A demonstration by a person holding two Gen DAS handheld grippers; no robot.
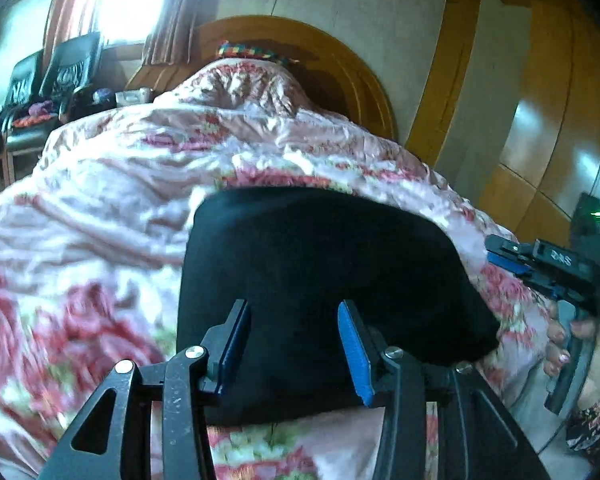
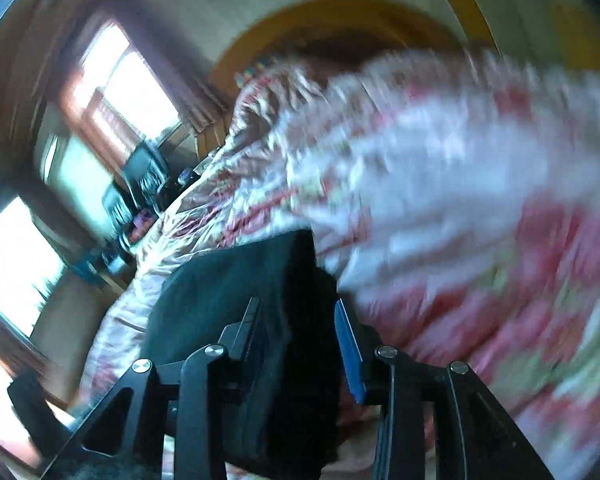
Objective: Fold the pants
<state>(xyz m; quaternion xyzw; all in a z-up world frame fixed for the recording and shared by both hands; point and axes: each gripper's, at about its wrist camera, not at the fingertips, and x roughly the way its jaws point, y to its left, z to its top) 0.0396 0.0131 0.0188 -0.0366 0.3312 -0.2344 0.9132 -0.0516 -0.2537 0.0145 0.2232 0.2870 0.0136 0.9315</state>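
The black pants [image 1: 320, 272] lie folded into a compact rectangle on the pink floral bedspread [image 1: 120, 184]. My left gripper [image 1: 296, 336] is open, its blue-padded fingers spread just above the near edge of the pants, holding nothing. My right gripper [image 1: 540, 264] shows at the right edge of the left wrist view, held in a hand beside the bed. In the blurred right wrist view the right gripper [image 2: 300, 332] is open, with the edge of the pants [image 2: 236, 280] between and below its fingers, not clamped.
A wooden headboard [image 1: 340, 64] and a pillow under the spread are at the far end. Dark chairs with clothes [image 1: 44, 92] stand by the bright window at the left. A wooden wardrobe [image 1: 540, 100] stands to the right.
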